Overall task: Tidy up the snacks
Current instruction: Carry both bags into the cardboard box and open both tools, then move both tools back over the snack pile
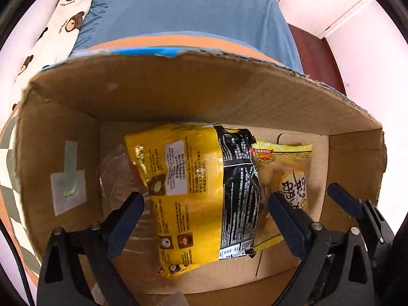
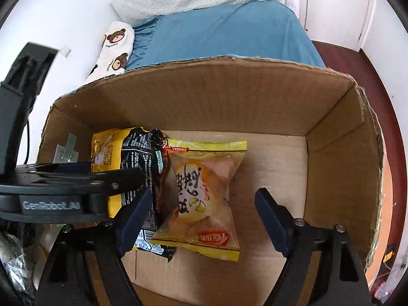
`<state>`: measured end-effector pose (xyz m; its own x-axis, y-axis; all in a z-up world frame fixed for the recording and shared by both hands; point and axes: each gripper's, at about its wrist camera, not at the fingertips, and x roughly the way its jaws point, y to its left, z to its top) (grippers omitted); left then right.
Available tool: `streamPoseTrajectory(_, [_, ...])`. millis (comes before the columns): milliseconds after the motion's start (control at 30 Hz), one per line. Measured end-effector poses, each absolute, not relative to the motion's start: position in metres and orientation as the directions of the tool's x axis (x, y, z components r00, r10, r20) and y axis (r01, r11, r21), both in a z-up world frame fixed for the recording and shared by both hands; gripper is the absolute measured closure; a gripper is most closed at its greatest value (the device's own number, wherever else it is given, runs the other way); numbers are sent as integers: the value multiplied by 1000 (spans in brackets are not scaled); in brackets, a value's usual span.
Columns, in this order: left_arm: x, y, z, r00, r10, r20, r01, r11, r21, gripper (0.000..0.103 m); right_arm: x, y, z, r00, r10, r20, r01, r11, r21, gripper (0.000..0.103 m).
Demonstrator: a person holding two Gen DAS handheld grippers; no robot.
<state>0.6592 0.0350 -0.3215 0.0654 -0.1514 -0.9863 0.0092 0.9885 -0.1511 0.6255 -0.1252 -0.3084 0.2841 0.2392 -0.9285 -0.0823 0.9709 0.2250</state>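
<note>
Both tools hang over an open cardboard box (image 2: 331, 127) that sits by a bed with a blue sheet (image 2: 224, 30). Two snacks lie flat on the box floor, side by side and touching: a yellow and black packet (image 1: 201, 191) toward the left wall, and a pale yellow bag (image 2: 204, 196) to its right, its edge tucked slightly under the bigger one.

To my eye the step in hand is setting the snacks tidily in the box. Doing that well means coming straight down, pinching a packet by its crimped edge rather than its puffy middle, and keeping clear of the box walls. The floor on the right is bare, so anything added would fit best there.

The left tool (image 1: 206, 219) has its jaws wide apart above the yellow and black packet, holding nothing. The right tool (image 2: 201, 216) is likewise spread wide, straddling the pale yellow bag without gripping it; whether a pad brushes the wrapper I cannot tell.
</note>
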Motion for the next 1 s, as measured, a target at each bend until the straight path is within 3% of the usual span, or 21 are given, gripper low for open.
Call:
streamPoseTrajectory(567, [557,42,-228,373,-98,-923,13,995,-101,3,531,-142,-232,446,129,-886,-38,991,125,18])
streamPoseTrajectory(1000, [457,36,-159,532,-106,-840,79,994,-76,3,427,-144,-147,578,156,-801,-54,987,153,18])
